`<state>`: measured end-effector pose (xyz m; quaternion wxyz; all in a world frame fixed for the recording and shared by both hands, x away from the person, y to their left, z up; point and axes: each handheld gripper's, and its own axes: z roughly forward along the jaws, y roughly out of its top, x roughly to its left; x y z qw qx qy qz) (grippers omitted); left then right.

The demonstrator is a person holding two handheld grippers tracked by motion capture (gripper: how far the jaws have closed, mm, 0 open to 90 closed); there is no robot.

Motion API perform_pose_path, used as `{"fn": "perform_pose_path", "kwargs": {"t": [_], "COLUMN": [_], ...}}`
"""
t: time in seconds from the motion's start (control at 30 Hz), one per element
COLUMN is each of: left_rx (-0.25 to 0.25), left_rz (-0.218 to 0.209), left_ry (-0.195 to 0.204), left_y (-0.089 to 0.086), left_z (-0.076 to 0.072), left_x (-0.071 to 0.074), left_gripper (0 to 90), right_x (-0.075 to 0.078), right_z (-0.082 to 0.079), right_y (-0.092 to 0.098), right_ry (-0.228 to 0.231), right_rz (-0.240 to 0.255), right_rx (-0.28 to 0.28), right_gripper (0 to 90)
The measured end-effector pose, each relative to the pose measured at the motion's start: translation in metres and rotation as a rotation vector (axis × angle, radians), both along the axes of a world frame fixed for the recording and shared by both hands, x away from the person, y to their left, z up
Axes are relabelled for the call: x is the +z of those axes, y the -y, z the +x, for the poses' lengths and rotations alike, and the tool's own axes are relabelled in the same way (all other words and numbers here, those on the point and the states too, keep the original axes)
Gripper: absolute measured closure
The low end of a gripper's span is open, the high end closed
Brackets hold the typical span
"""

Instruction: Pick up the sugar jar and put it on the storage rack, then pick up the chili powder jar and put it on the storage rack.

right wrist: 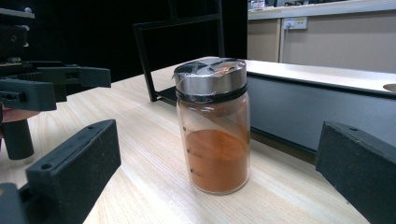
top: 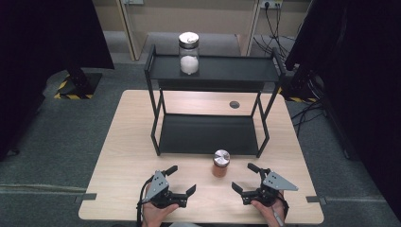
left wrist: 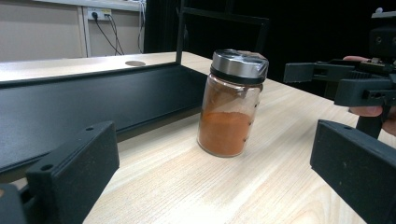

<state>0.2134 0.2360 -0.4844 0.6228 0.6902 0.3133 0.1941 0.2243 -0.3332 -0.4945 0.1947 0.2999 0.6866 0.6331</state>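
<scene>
Both grippers sit at the near edge of the table (top: pixel 123 142), each held in a hand: the left gripper (top: pixel 181 180) with its jaws spread wide and nothing between them, and the right gripper (top: pixel 245 177) likewise apart and empty. They angle inward toward one thing.

Between and just beyond them stands the spice jar (top: pixel 221 163), upright on the wood, touching neither gripper. In the left gripper view the jar (left wrist: pixel 231 105) shows clear walls, a rust-orange powder filling roughly the lower half, and a shiny metal cap. The right gripper view gives the same jar (right wrist: pixel 213 126) close up, with faint measure marks on its side.

As a judgement: it looks like glass, so stiff and unyielding but breakable if dropped or knocked against metal, and smooth enough to slip under a weak pinch. Half full of powder, it is probably light to moderate in weight, with the mass low. The straight body below the cap seems the safest hold, jaws square across the middle; the polished cap looks more slippery and might turn.

Farther on stands the black shelf rack (top: pixel 210 135), its lower tray bare. On its top tier, well apart from everything near, stands a second jar (top: pixel 188 53) holding white powder.
</scene>
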Motion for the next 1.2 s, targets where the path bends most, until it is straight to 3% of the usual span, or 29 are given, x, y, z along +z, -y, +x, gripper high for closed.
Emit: {"fn": "perform_pose_path", "kwargs": {"t": [1.2], "left_rx": [-0.007], "left_rz": [0.011], "left_ry": [0.011], "left_y": [-0.0001], "left_z": [-0.0012], "left_x": [-0.0013], "left_gripper": [0.7], "right_x": [0.0007], "right_z": [-0.0003], "right_y": [-0.0004], "right_ry": [0.005], "right_rz": [-0.006], "right_rx": [-0.003], "right_gripper": [0.4]}}
